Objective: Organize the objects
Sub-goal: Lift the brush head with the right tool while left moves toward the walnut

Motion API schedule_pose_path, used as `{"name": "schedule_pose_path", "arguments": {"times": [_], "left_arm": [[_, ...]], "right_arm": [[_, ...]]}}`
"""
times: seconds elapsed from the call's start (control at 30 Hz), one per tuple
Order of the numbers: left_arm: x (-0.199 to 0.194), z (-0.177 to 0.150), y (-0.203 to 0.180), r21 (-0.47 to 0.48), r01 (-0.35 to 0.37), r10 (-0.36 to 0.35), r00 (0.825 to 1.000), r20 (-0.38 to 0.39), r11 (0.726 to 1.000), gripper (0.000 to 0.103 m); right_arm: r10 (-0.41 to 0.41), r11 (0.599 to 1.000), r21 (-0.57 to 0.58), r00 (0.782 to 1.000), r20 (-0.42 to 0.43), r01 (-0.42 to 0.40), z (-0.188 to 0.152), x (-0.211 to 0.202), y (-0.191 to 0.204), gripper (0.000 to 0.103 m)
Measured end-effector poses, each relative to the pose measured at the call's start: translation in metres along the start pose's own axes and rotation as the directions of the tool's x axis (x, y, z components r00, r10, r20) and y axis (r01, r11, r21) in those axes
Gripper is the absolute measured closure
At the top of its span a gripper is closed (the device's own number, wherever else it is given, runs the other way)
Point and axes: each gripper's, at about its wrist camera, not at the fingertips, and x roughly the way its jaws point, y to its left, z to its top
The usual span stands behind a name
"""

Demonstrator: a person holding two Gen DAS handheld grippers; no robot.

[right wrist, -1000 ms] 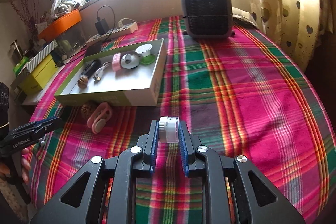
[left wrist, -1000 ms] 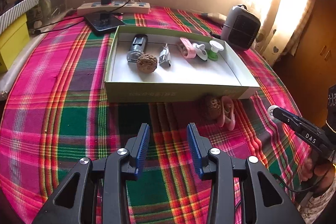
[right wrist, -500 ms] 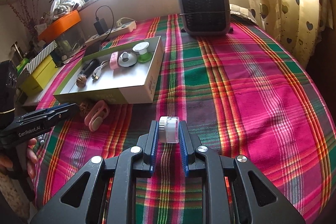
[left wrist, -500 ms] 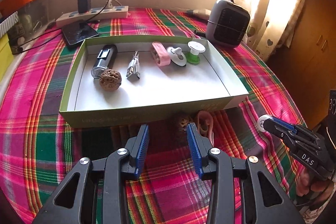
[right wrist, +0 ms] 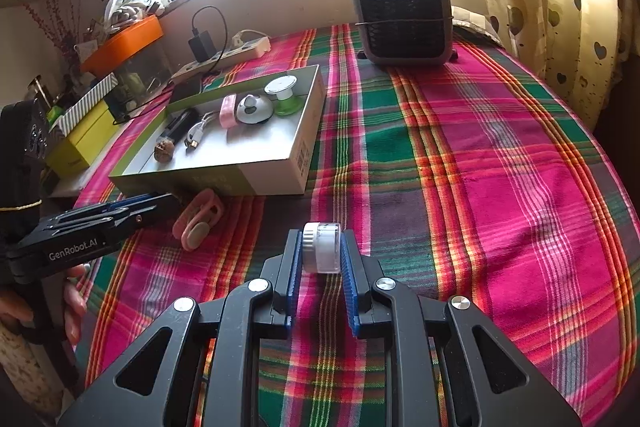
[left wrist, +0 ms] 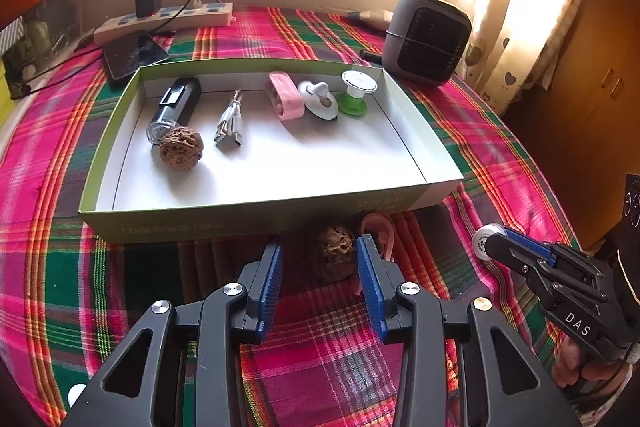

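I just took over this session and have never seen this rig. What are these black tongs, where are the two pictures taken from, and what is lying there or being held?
A person holds two hand-held grippers, each carrying a camera that looks along its fingers. In the left view, the left gripper stands open around a brown walnut on the plaid tablecloth, beside a pink clip. In the right view, the right gripper is shut on a small white round container. The shallow green-rimmed box already holds sorted small items.
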Motion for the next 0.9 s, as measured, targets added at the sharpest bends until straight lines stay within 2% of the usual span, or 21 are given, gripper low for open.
{"name": "schedule_pose_path", "arguments": {"times": [0.5,0.63,0.9], "left_arm": [[0.0036,0.0015,0.0039,-0.052,0.016,-0.016,1.0,0.007,0.999,0.068],[0.0034,0.0009,0.0044,-0.06,0.028,-0.027,1.0,0.011,0.998,0.077],[-0.0017,-0.0029,0.0092,-0.075,0.032,-0.031,0.999,0.012,0.997,0.077]], "right_arm": [[0.012,1.0,-0.016,1.0,-0.016,-0.012,0.0043,0.0069,0.0045,0.083],[0.011,1.0,-0.021,1.0,-0.019,-0.012,0.0054,0.0083,0.0057,0.083],[0.001,1.0,-0.027,1.0,-0.024,-0.002,0.0048,0.0076,0.0098,0.083]]}}
